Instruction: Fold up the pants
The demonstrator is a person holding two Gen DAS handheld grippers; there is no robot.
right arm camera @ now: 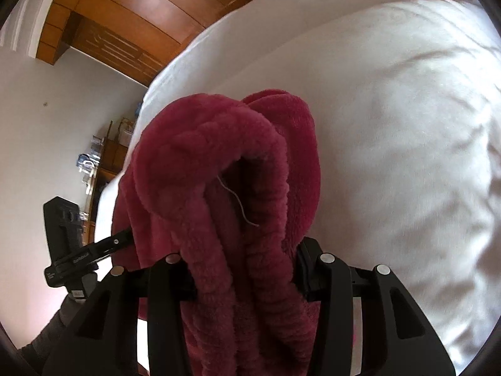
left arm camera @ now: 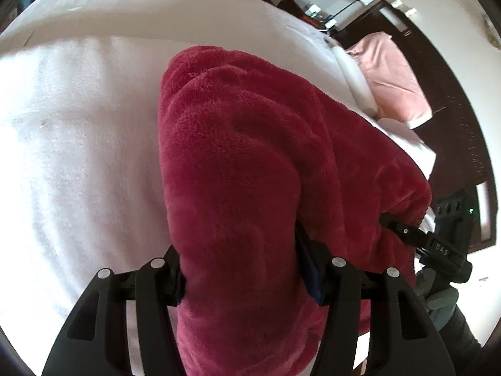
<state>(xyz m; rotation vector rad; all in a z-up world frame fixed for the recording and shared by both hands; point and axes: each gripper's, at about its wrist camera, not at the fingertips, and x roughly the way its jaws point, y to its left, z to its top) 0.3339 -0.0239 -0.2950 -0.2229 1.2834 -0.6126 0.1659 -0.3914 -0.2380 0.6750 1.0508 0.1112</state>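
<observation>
Bunching between both pairs of jaws, pants (left arm camera: 238, 163) gripped by left claw (left arm camera: 244, 269) and right claw (right arm camera: 244, 263)

Fleece hides most of both grips

In the left wrist view the red fleece pants (left arm camera: 250, 163) bury the inner faces of the left gripper (left arm camera: 242, 269), and the garment runs off the bottom edge. The right gripper (left arm camera: 388, 221) shows only one finger poking out of the fabric. In the right wrist view the bunched waistband (right arm camera: 244, 169) covers the pads of the right gripper (right arm camera: 247, 269). The small items on the dark furniture (left arm camera: 360, 15) beyond the bed (left arm camera: 78, 125) are too small to tell.
</observation>
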